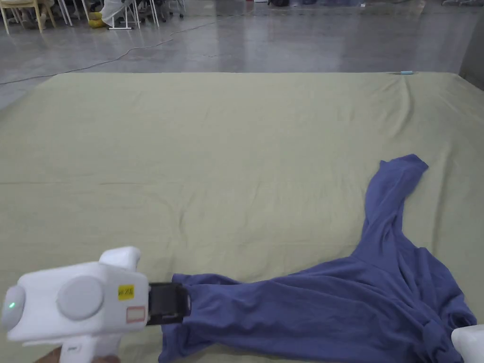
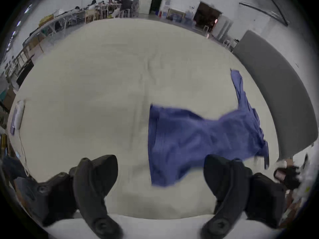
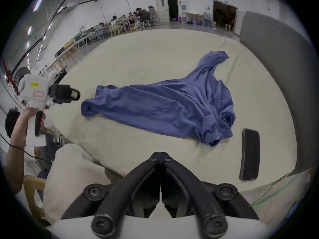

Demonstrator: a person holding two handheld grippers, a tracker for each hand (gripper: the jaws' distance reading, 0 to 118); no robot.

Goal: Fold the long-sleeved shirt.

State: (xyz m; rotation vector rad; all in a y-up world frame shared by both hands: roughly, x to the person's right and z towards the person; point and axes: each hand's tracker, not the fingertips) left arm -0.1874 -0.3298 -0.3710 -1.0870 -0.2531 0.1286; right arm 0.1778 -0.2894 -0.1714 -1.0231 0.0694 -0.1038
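1. Polished grey concrete floor point(image 1: 283, 42) runs back to white walls, open doorways and long tables where people sit; up front a broad table under a wrinkled pale olive-green cloth point(image 1: 212, 156) takes up most of the space.
2. Left gripper point(image 2: 160, 172) hangs above the cloth with its two black, curved jaws spread wide and nothing between them; from the head view its white plastic body sits just beside the shirt's hem end.
3. Right gripper point(image 3: 160, 158) is at the near edge of the table, its black jaws pressed together at the tips with nothing pinched.
4. Long-sleeved shirt point(image 1: 340, 302), blue and soft-knit, lies rumpled on the near right part of the cloth, hem toward the left gripper, one sleeve stretched away across the table, the other bunched by the collar.
5. A yellow sticker and a pink-edged label sit on the left gripper's housing; their writing is too small to make out.
6. A dark, flat rectangular phone point(image 3: 250, 154) lies on the cloth near the shirt's bunched end.
7. A grey panel point(image 3: 276, 61) stands along the table's right side.
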